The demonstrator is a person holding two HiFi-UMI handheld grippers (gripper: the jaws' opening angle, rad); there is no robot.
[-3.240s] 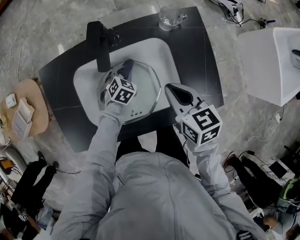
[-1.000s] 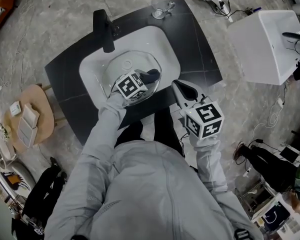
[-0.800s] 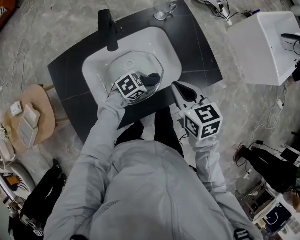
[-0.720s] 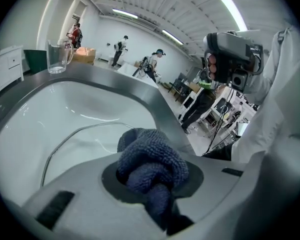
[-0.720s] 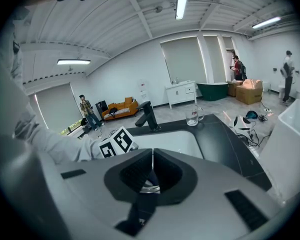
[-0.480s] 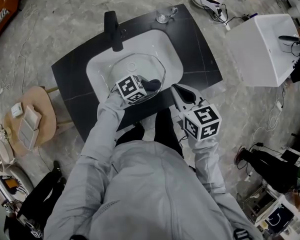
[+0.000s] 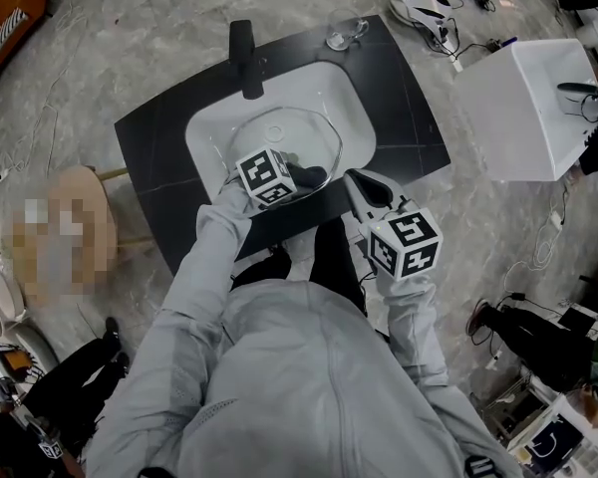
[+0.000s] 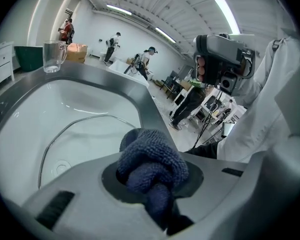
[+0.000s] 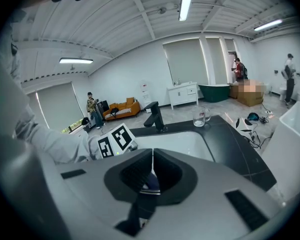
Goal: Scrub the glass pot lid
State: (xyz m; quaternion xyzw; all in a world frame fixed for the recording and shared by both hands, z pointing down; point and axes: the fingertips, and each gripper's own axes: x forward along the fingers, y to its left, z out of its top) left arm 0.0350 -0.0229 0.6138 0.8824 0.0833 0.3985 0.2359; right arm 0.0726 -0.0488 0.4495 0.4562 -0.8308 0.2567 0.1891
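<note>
my left gripper (image 7: 301, 178) has its fingers clamped on a bunched dark blue cloth (image 8: 152, 165), which bulges out in front of them. it hangs over the near side of the white sink (image 7: 356, 118), with the cloth at the near edge of the glass pot lid (image 7: 279, 133). i can't tell whether cloth and glass are touching. the lid lies in the basin, and its metal rim shows as a thin curve against the white. my right gripper (image 9: 150, 171) is off to the right, near the front edge of the dark bench (image 7: 411, 118) and apart from the lid. its fingers are pressed together with nothing between them. a black tap (image 7: 245, 44) stands behind the sink, and a clear glass mug (image 7: 345, 34) sits at the bench's far corner.
</note>
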